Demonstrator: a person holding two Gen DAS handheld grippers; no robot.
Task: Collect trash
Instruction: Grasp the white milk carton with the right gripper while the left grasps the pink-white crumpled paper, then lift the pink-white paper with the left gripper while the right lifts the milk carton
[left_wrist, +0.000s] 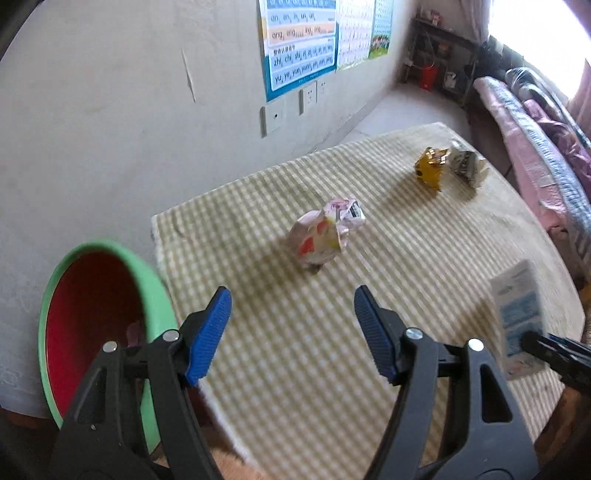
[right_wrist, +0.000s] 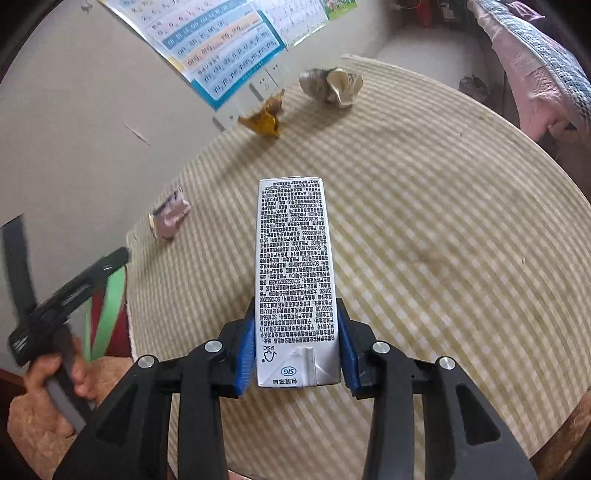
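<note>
Under both tongs lies the counter (left_wrist: 332, 369), a big round top with a yellow checked cloth over it. It is the biggest thing here.

Next in size is the green bin (left_wrist: 155, 288) with a red inside. It stands just to the left of the left tongs (left_wrist: 291, 321), beside the edge of the counter. Something small and dark seems to lie in it, but it is too blurry to say what.

Then comes the milk carton (right_wrist: 295, 273). The right tongs (right_wrist: 297, 343) are squeezed tight on its lower end, one blue pad on each side. The carton sticks out straight ahead of them, above the cloth.

The left tongs are wide open and hold nothing. Just ahead of them, in the middle of the cloth, sits a pink crumpled wrapper (left_wrist: 325, 236).

Far ahead of both tongs, near the back edge of the counter, sit two smaller bits: a grey crumpled wrapper (left_wrist: 467, 168) and a yellow crumpled wrapper (left_wrist: 430, 168). They are right next to each other.

So the job looks partly done. One piece is picked up but is not in the bin yet. Three pieces still wait on the cloth. The carton likely goes into the bin next, and the open tongs look ready for the pink wrapper.
</note>
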